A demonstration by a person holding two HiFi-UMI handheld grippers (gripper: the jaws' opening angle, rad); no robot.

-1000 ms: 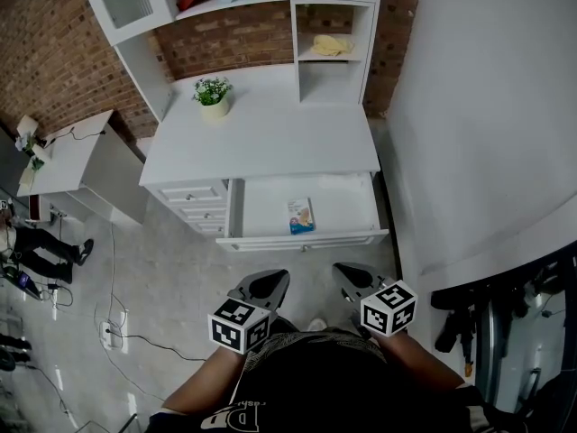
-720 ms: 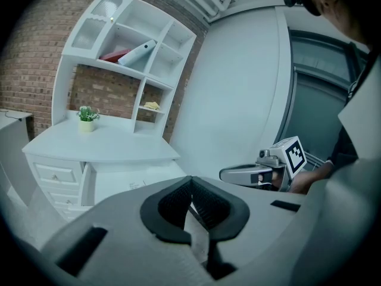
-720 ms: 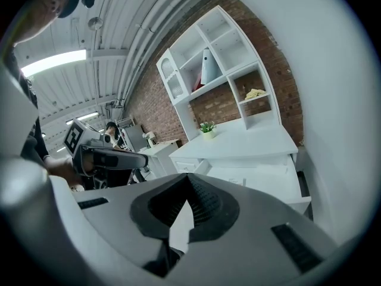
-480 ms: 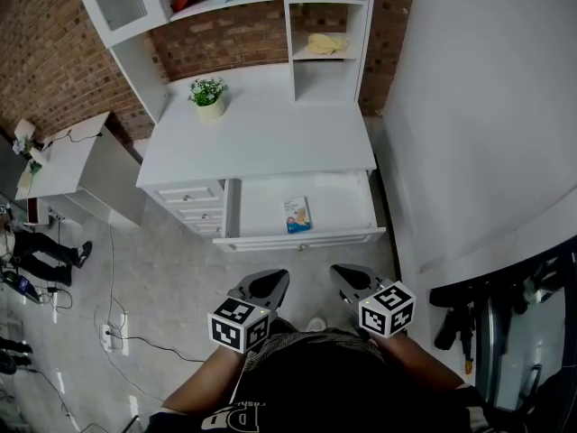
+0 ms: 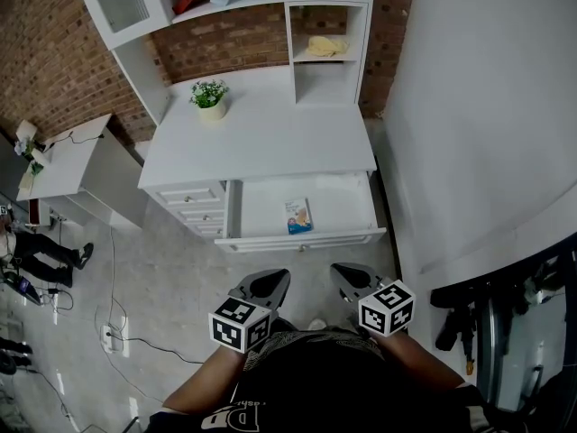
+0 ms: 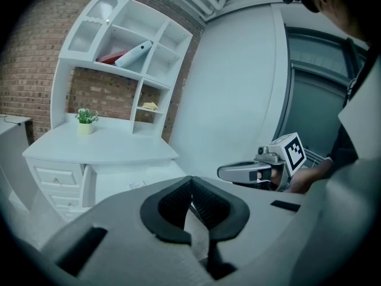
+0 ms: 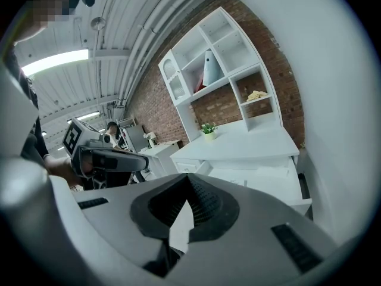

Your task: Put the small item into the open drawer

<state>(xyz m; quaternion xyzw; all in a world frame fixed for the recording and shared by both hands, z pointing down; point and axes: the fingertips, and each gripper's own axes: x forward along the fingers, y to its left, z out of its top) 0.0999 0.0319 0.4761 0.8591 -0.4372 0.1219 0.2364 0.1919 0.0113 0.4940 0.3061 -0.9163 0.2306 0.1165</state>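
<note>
Small flat packet (image 5: 299, 216), laid in open drawer (image 5: 347, 201): judged light, thin, best pinched edgewise; left claw (image 5: 270, 283), right claw (image 5: 348, 274) shut, empty

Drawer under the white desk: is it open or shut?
Open. The drawer sticks out from the desk, and the small packet lies inside on its floor.

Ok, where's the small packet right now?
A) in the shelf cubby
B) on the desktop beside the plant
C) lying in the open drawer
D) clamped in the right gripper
C: the small packet lies flat on the floor of the open drawer, while the left gripper and right gripper are both shut and empty, held near the person's body.
</note>
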